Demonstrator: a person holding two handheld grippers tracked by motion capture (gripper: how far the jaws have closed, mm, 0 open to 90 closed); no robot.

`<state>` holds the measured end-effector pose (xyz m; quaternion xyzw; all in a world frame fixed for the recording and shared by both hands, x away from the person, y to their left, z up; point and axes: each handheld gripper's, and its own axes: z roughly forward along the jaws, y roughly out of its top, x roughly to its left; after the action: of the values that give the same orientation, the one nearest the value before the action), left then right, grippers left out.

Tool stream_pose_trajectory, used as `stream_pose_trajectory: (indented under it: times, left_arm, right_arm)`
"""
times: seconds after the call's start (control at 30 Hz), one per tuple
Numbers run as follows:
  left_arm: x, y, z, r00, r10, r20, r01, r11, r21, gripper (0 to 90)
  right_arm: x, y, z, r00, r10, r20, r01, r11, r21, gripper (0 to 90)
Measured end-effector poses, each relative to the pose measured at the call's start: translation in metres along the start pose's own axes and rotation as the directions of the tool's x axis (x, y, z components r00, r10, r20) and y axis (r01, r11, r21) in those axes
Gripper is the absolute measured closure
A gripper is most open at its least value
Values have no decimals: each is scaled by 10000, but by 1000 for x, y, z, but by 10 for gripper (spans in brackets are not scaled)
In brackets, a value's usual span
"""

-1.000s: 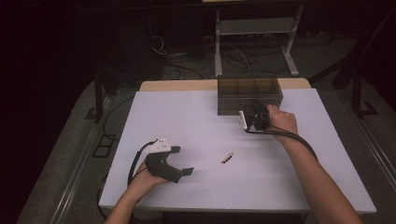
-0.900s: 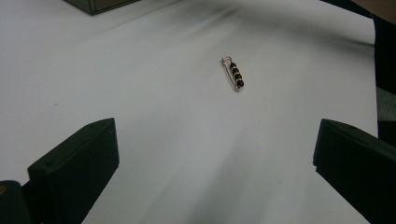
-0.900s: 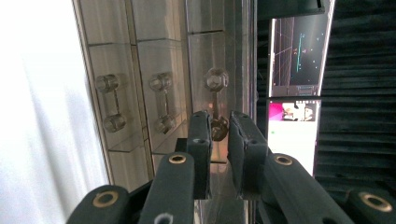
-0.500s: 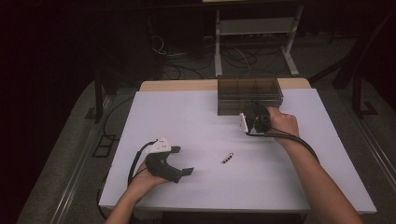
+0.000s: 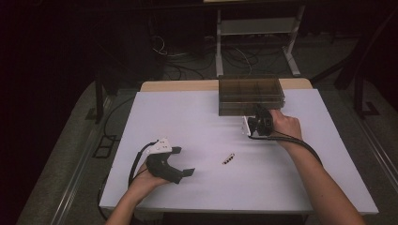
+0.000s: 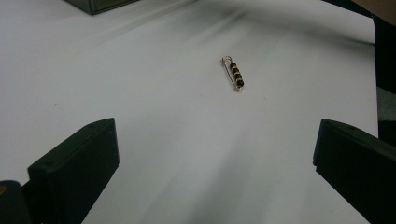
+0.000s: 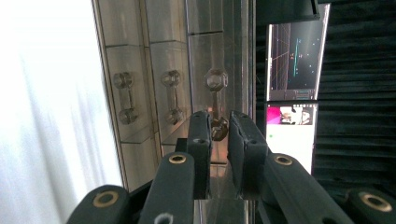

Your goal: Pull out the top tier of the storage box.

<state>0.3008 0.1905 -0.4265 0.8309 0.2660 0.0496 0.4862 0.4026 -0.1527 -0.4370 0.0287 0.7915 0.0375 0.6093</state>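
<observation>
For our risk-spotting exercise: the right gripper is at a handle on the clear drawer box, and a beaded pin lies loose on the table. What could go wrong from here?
1. The right gripper pinches only one small clear dumbbell-shaped handle; it may slip off when pulled.
2. The smoky transparent plastic drawer box is not braced, so pulling could drag the whole box across the white table.
3. The small gold safety pin with black beads lies loose ahead of the open left gripper; a careless sweep could knock it away.

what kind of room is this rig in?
Likely a lab or recording studio, not a home: a white-covered table in a dark room, loose cables on the floor behind it, and lit monitors beyond the clear drawer box.
</observation>
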Motion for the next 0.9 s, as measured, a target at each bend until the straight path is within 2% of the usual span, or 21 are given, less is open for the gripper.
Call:
stream_pose_trajectory:
  times: [0.9]
  left_arm:
    - [-1, 0, 0, 10000, 0, -16, 0, 10000, 11, 0]
  right_arm:
    - [5, -3, -15, 9999, -87, 84, 88, 9998, -166, 783]
